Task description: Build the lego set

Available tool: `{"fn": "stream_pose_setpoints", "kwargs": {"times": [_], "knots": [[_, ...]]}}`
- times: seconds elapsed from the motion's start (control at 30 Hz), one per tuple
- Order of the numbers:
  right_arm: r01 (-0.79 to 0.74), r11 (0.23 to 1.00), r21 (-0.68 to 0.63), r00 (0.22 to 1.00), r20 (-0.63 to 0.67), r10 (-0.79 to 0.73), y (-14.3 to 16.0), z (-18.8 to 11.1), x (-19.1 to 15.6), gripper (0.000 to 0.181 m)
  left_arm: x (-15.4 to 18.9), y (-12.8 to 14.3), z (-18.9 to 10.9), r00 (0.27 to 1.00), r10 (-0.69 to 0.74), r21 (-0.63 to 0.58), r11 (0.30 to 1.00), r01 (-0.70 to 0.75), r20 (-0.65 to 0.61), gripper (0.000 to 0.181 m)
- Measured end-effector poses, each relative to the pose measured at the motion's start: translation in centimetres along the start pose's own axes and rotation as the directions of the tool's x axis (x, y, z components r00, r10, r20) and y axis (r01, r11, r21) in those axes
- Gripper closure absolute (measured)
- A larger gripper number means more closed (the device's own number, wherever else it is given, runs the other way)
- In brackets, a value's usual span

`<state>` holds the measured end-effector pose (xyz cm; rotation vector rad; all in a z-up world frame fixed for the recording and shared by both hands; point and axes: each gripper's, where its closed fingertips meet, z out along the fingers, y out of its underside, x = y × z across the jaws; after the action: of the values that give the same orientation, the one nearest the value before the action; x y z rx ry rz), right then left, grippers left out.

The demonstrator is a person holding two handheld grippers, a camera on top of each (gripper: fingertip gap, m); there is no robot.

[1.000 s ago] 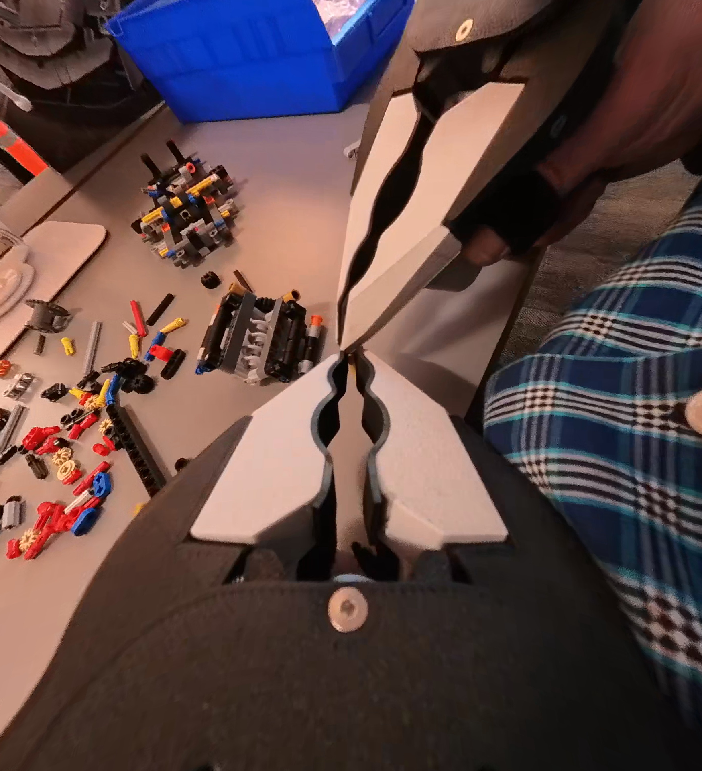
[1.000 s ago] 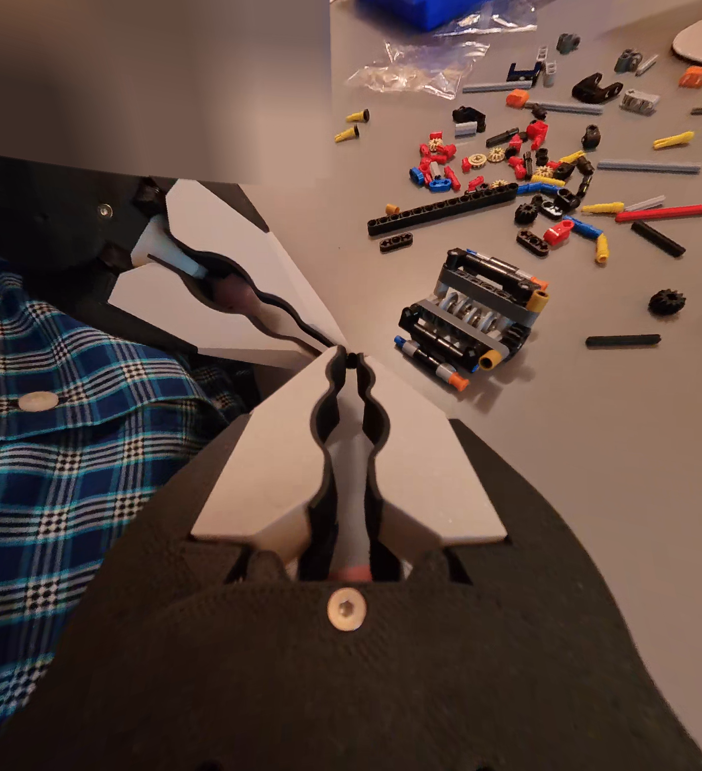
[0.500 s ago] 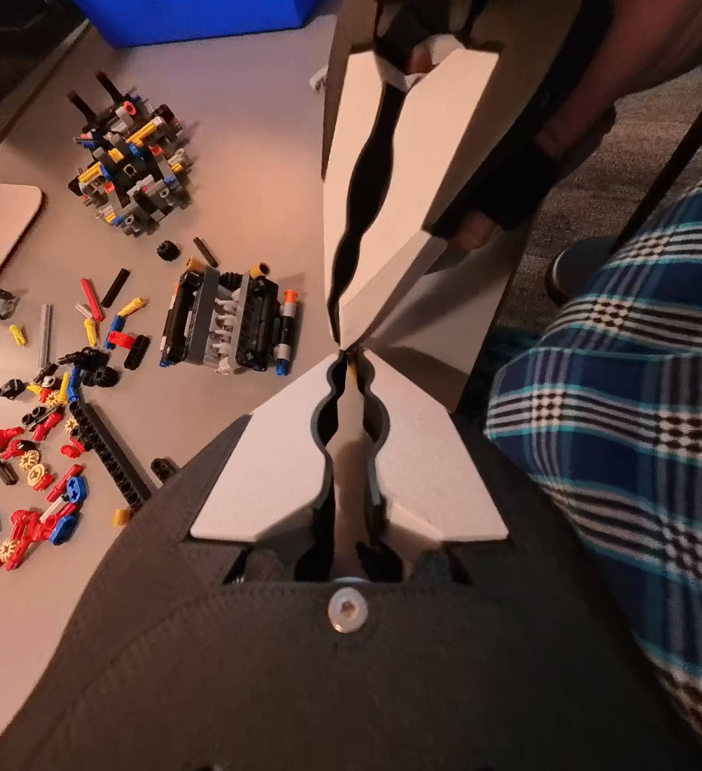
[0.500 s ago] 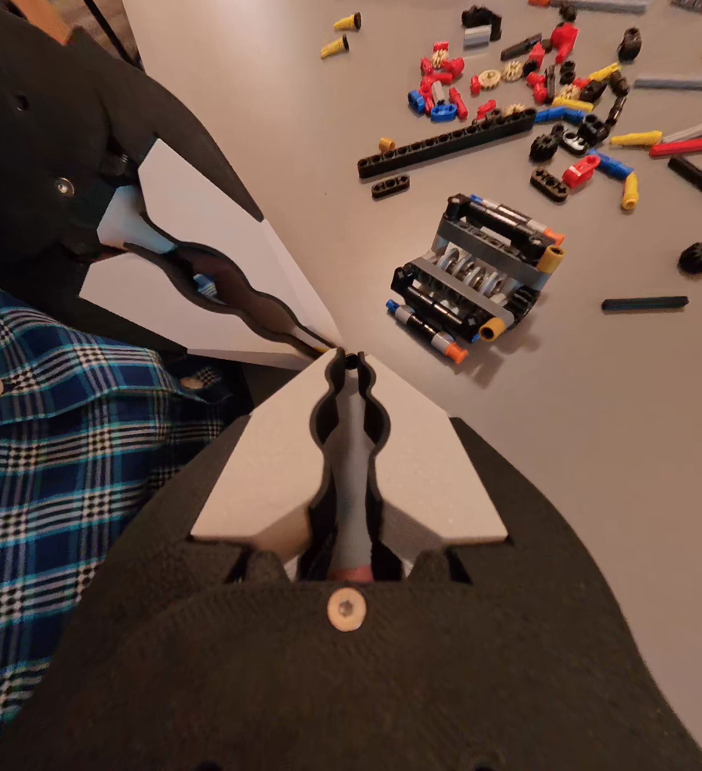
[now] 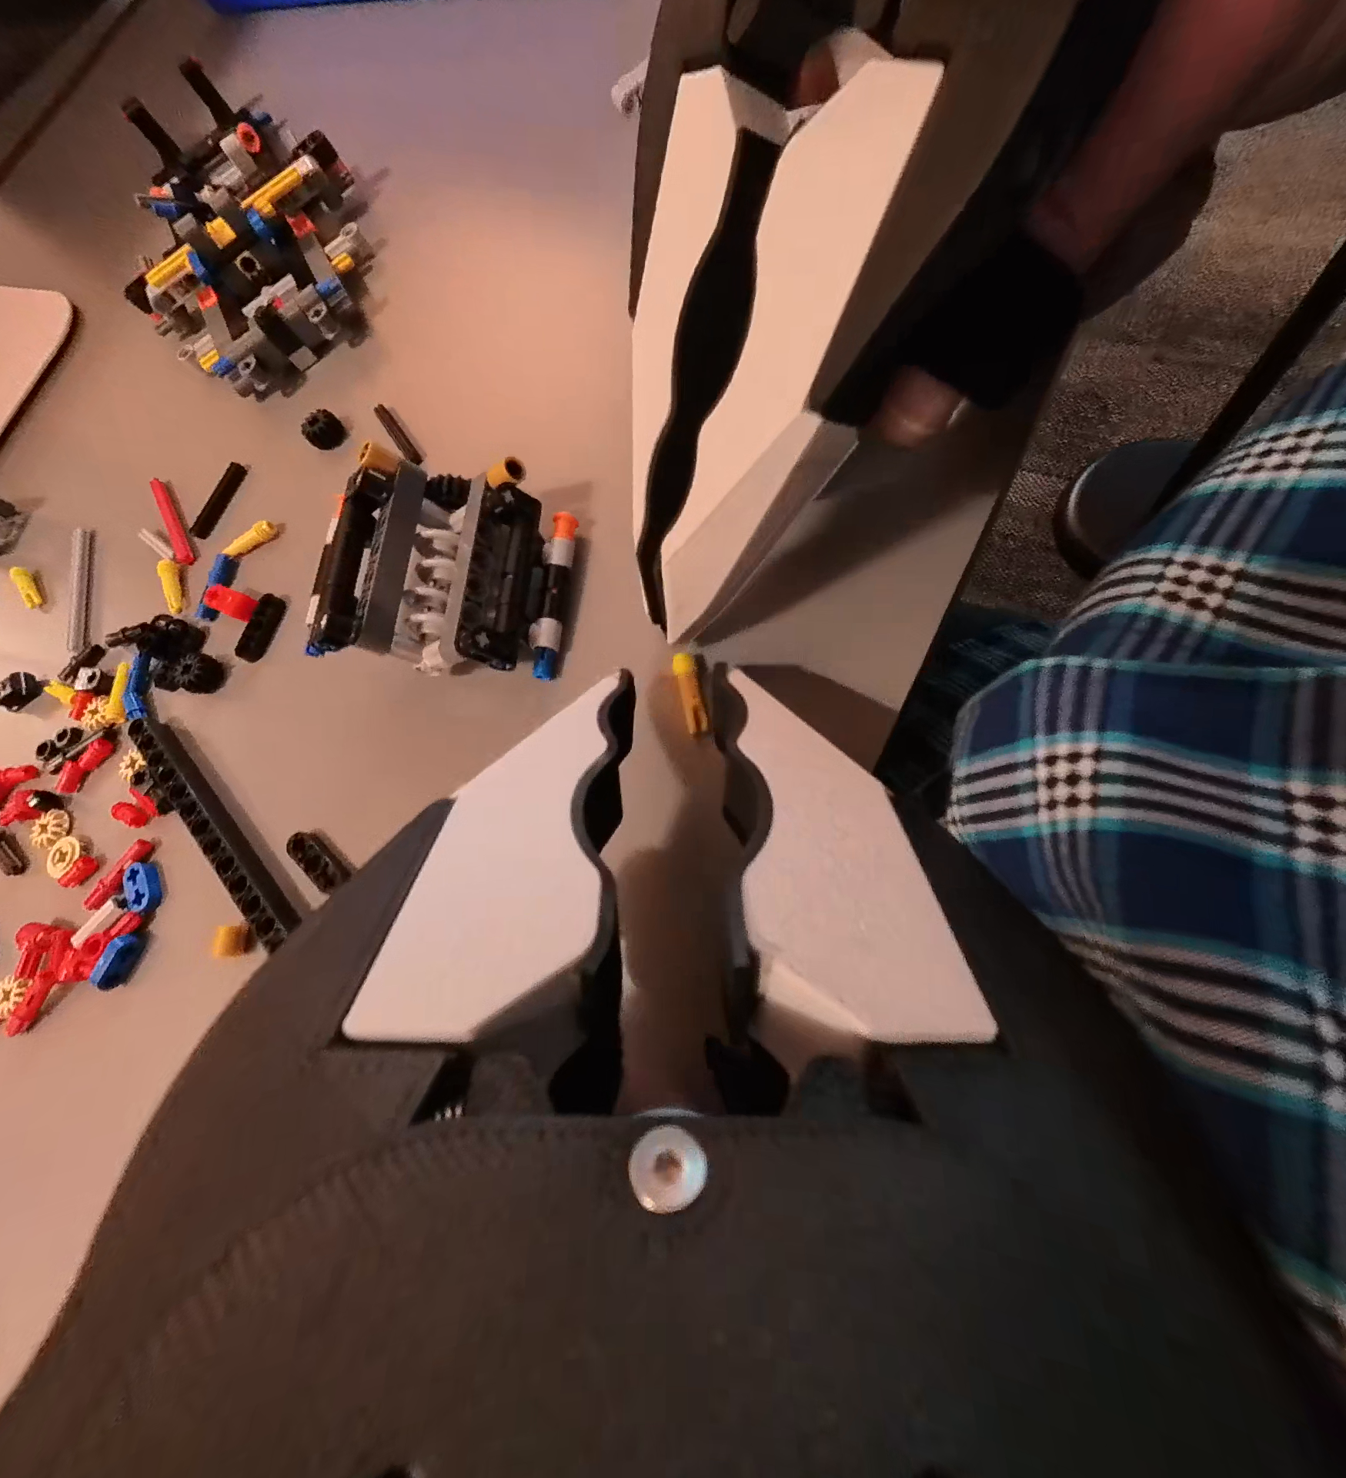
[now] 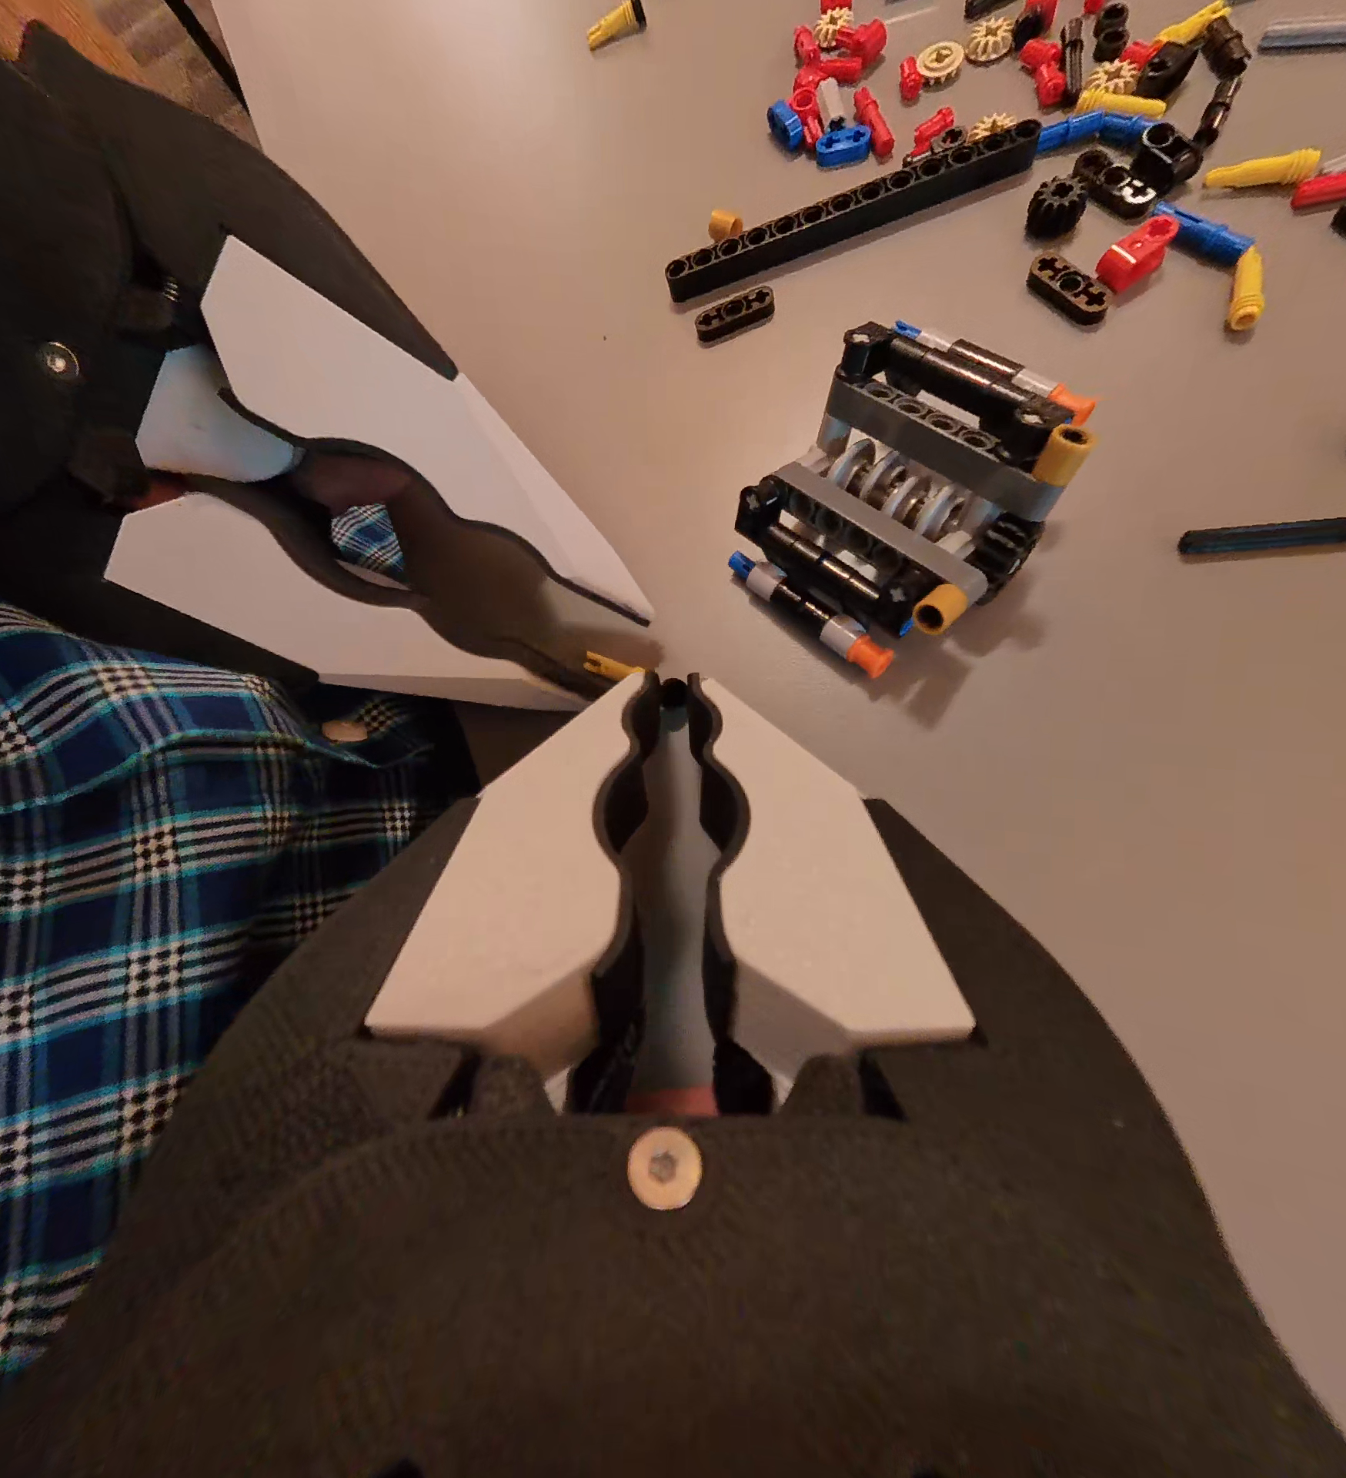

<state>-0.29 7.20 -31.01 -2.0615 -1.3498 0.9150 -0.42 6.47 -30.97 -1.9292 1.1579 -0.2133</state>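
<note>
Lego engine block (image 5: 436,576) sits on the grey table (image 5: 493,200), built of black and grey beams with pale pistons between them, yellow bushes and orange-tipped axles at its corners. Loose red, blue, yellow and black pieces (image 5: 86,768) lie scattered just beside it, and a larger assembly (image 5: 246,264) rests farther off. Your left gripper (image 5: 669,688) is spread apart, a small yellow pin (image 5: 689,692) against its right finger. Your right gripper (image 6: 671,689) is clenched on a small black piece (image 6: 673,693).

On the grey bench (image 5: 493,160), the black-and-grey engine block assembly (image 5: 441,580) is the landmark: loose small parts (image 5: 86,768) lie left, a larger multicoloured assembly (image 5: 246,256) behind, a yellow pin (image 5: 689,692) right.
</note>
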Motion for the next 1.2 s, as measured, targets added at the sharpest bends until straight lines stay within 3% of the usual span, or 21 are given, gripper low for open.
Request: {"fn": "stream_pose_setpoints", "kwargs": {"times": [0.03,0.17,0.43,0.63,0.73,0.93,1.2], "knots": [[-0.003,1.000,0.002,1.000,0.007,0.003,0.0,0.0,-0.1,0.177,0.0,0.1,0.0,1.000,-0.007,-0.005,1.000,0.007,0.001,0.165],[-0.047,0.999,0.019,0.998,0.051,0.045,-0.4,-0.1,-0.2,0.177,0.5,0.3,0.2,0.999,-0.011,-0.028,1.000,0.010,-0.037,0.178],[-0.112,0.992,0.057,0.991,0.078,0.107,-0.9,-0.6,0.1,0.178,0.0,0.2,0.3,1.000,-0.004,-0.024,1.000,0.004,0.001,0.180],[-0.324,0.929,0.179,0.930,0.242,0.277,-3.1,-1.5,-0.4,0.178,-1.5,-2.0,-1.4,0.990,-0.138,0.181,0.975,0.133,0.019,0.180],[-0.391,0.897,0.207,0.899,0.297,0.323,-3.9,-1.8,-0.4,0.177,-1.7,-2.5,-1.6,0.989,-0.146,0.220,0.966,0.138,0.018,0.180],[-0.401,0.878,0.263,0.888,0.346,0.302,-4.8,-2.4,-0.9,0.177,-2.5,-3.0,-2.3,0.981,-0.192,0.293,0.940,0.175,0.030,0.180],[-0.358,0.865,0.351,0.915,0.315,0.251,-5.7,-2.7,-1.3,0.177,-2.5,-3.6,-3.0,0.981,-0.194,0.353,0.919,0.175,0.020,0.180]]}}
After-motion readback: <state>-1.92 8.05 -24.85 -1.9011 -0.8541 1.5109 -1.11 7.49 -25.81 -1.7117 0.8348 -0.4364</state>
